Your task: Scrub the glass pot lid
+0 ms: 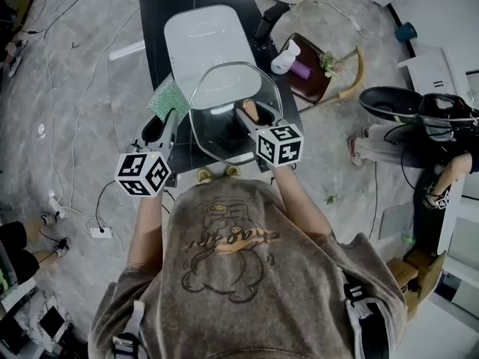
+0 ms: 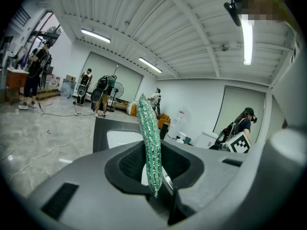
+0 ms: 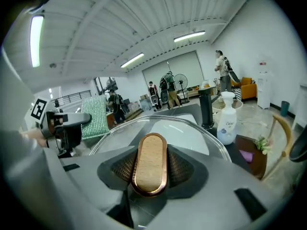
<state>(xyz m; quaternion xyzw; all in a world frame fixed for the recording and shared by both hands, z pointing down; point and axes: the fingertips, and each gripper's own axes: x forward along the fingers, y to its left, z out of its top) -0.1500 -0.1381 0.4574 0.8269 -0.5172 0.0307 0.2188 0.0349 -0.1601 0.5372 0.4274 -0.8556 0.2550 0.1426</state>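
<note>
Left claw (image 1: 171, 116): jaws closed narrow on a green scouring pad (image 2: 148, 137). The pad stood edge-on between the pads and projected well past the fingertips, upward and ahead.

Right claw (image 1: 251, 114): jaws set at a middling width and clamped on the handle (image 3: 150, 169) of the glass pot lid (image 3: 184, 131). The handle was an oblong knob with a wooden face and a copper-coloured rim, and it sat squarely between the two textured pads. The lid's glass spread ahead of this claw and out to both sides of it, held up clear of the counter and tilted.

Relative positions: the left claw and its pad lay to the left of the right claw, just beside the lid's left rim. Whether the pad touched the glass could not be established from any view.

Surroundings: a white basin (image 1: 200, 34) lay ahead of and below both claws, set in a black counter (image 1: 159, 7). A white soap bottle (image 3: 227, 124) stood ahead and to the right of the right claw, beyond the lid's far rim and apart from it.
</note>
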